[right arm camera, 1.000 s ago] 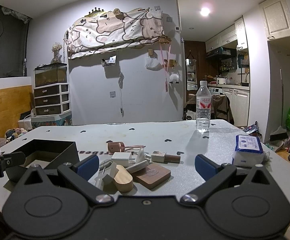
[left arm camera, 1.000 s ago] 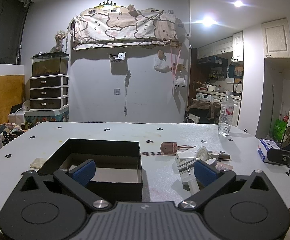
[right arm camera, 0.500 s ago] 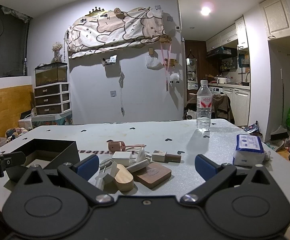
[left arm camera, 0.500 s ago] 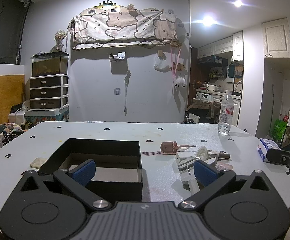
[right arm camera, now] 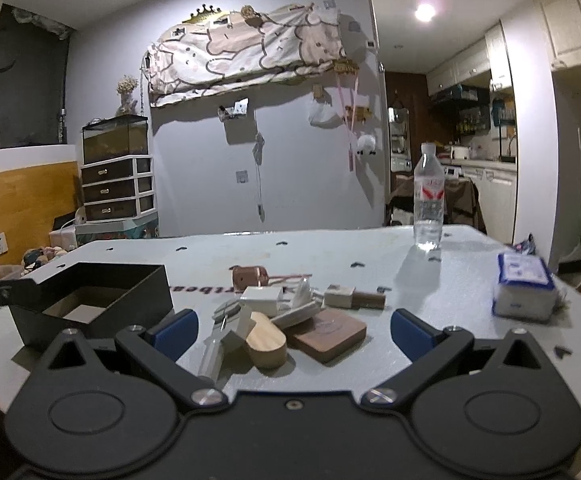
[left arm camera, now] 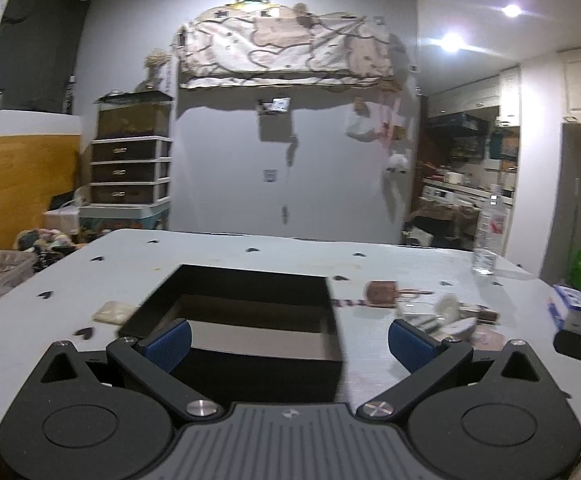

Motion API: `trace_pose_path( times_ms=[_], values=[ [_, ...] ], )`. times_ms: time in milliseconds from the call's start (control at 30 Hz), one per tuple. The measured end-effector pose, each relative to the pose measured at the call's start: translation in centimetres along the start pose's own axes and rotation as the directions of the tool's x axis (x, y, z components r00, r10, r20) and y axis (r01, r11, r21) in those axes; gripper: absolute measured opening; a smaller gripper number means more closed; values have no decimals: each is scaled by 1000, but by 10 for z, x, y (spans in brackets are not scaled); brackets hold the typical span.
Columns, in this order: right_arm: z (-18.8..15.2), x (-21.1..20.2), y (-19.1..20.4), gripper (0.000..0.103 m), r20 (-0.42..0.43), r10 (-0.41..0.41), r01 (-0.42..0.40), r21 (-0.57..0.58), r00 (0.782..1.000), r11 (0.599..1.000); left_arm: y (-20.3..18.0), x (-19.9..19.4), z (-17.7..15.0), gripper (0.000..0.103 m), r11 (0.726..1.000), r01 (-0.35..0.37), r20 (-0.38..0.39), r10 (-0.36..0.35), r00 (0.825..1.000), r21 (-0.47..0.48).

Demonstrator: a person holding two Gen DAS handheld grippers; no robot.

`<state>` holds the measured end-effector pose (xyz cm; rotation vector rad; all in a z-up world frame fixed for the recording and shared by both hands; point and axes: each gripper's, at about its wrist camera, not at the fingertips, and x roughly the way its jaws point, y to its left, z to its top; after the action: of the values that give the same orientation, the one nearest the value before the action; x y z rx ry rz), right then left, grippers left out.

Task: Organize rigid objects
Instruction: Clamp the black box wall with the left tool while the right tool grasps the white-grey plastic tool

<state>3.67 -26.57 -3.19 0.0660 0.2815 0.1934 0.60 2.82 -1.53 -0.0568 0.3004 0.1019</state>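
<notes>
My left gripper (left arm camera: 289,340) hangs over the matte black square box (left arm camera: 246,312) on the pale tabletop (left arm camera: 250,256), its blue ribbed fingers (left arm camera: 169,338) spread wide and holding nothing. My right gripper (right arm camera: 292,334) is likewise spread and empty above the pile of rigid objects (right arm camera: 290,316): a rounded light-wood block (right arm camera: 267,340), a dark walnut square slab (right arm camera: 328,334) and white plastic pieces, just right of the box. Behind stands a clear water bottle (right arm camera: 427,200) with a red label, unreadable.
</notes>
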Motion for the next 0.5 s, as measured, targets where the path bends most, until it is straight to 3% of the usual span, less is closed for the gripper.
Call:
trace_pose_path(
  times_ms=[333, 500],
  values=[
    [-13, 46, 15, 103, -75, 60, -56, 44, 995, 997, 68, 16, 1, 103, 988, -124, -30, 122, 992, -88],
    [-14, 68, 29, 102, -125, 139, -135, 42, 982, 990, 92, 28, 2, 103, 983, -164, -43, 161, 986, -81]
  ],
)
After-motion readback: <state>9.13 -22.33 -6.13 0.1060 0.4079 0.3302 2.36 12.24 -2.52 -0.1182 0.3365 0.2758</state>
